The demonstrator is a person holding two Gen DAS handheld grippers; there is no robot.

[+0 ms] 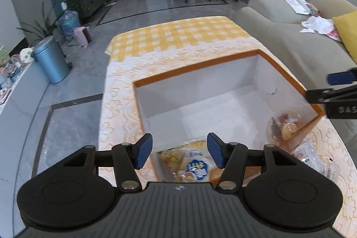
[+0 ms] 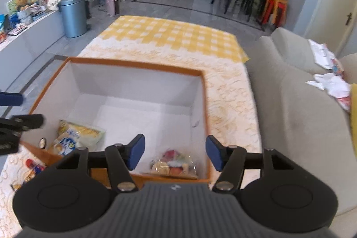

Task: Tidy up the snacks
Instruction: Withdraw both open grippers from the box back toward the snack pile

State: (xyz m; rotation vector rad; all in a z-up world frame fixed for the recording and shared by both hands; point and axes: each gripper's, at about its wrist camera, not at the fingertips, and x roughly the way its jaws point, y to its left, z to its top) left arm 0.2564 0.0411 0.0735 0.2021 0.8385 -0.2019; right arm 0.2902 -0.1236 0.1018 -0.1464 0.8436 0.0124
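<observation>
Right wrist: sofa (image 2: 296, 108) flanks table (image 2: 225, 86); bin (image 2: 73, 15) beyond.

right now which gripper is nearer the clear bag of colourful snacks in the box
Right. The right gripper hangs directly above the clear snack bag in the box's near corner, jaws open and empty. The left gripper sits over the yellow bread pack at the other near corner.

One orange-rimmed box (image 2: 202, 90) stands on the counter (image 2: 169, 37) ahead of both pairs of jaws. Two snack bags lie inside it: one yellow bread bag (image 2: 75, 137) below the left jaws and one clear bag of mixed treats (image 2: 174, 164) below the right jaws. At least two more packets (image 2: 33, 167) lie outside the box, between the two pairs of jaws.
</observation>
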